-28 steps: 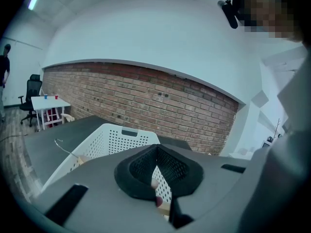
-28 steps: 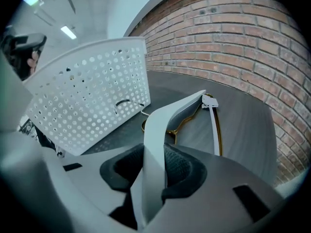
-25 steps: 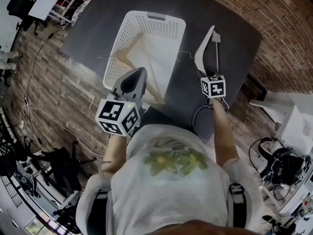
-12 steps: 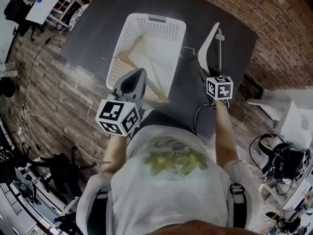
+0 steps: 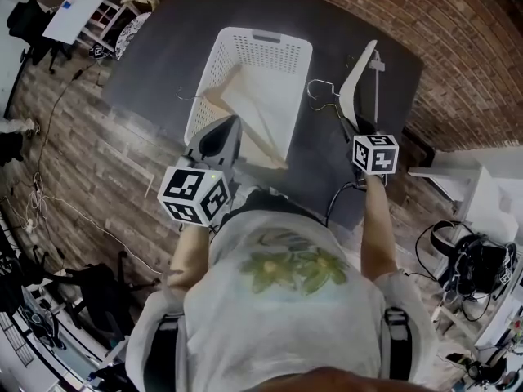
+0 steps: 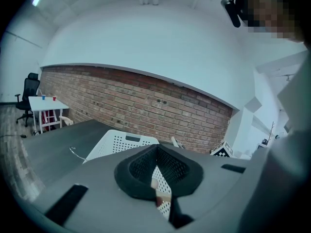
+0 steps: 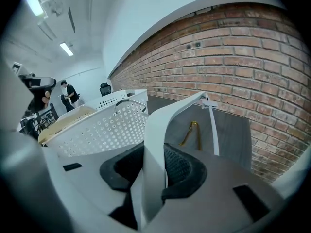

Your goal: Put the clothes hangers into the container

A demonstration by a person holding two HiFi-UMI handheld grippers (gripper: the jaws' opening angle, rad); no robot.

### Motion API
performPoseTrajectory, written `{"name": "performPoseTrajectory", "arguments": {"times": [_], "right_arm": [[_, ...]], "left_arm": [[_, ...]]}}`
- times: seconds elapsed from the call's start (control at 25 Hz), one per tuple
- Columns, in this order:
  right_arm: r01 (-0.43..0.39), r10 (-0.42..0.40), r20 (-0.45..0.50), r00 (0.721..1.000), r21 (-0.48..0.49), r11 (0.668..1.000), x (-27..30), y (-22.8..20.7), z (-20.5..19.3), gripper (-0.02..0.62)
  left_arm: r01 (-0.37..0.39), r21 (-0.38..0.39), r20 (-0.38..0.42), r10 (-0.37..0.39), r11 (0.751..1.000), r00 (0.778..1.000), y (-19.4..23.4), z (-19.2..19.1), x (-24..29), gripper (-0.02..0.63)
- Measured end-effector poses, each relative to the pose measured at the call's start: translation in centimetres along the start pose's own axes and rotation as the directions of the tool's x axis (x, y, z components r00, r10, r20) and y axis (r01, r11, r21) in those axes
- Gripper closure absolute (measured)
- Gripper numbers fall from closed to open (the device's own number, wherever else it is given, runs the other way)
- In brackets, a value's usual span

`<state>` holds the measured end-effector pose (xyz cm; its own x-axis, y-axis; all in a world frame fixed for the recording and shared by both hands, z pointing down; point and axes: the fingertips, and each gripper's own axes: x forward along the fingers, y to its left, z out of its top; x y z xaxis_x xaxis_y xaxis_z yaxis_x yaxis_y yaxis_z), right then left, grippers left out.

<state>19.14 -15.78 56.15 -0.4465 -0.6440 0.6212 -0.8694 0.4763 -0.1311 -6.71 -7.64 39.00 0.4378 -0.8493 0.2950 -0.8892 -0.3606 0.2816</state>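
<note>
L gripper (image 5: 231, 121) sits over the near rim of the white basket (image 5: 214, 72), jaw tips pinched together, nothing gripped. Wooden hanger (image 5: 261, 137) is already inside, one end poking over the rim. R gripper (image 5: 359, 127) is clamped on the white hanger (image 5: 353, 80), now lifted clear of the table (image 5: 163, 47) beside the basket, so it's prob. ready to swing in.

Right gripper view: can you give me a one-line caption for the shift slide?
Right gripper clamped on a white hanger, beside the perforated white basket, with a brick wall behind.
</note>
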Motion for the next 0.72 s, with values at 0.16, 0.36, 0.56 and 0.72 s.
{"name": "performPoseTrajectory", "arguments": {"times": [0.16,0.36,0.56,0.72], "right_arm": [[-0.003,0.004,0.018,1.0,-0.005,1.0,-1.9,0.5,1.0,0.454],[-0.068,0.068,0.055,0.996,-0.006,0.998,-4.9,2.9,3.7,0.454],[-0.121,0.123,0.095,0.988,-0.023,0.992,-7.6,5.5,6.1,0.454],[-0.175,0.18,0.117,0.977,-0.047,0.983,-9.3,7.5,7.3,0.453]], "left_arm": [[0.003,0.013,0.004,-0.003,1.0,1.0,0.0,0.4,-0.3,0.577],[-0.003,0.016,0.013,0.002,1.0,1.0,0.5,0.9,-0.7,0.577],[-0.014,0.009,0.016,0.014,1.0,1.0,1.1,0.8,-1.3,0.577],[-0.023,0.004,0.023,0.023,1.0,0.999,1.3,0.9,-1.8,0.577]]}}
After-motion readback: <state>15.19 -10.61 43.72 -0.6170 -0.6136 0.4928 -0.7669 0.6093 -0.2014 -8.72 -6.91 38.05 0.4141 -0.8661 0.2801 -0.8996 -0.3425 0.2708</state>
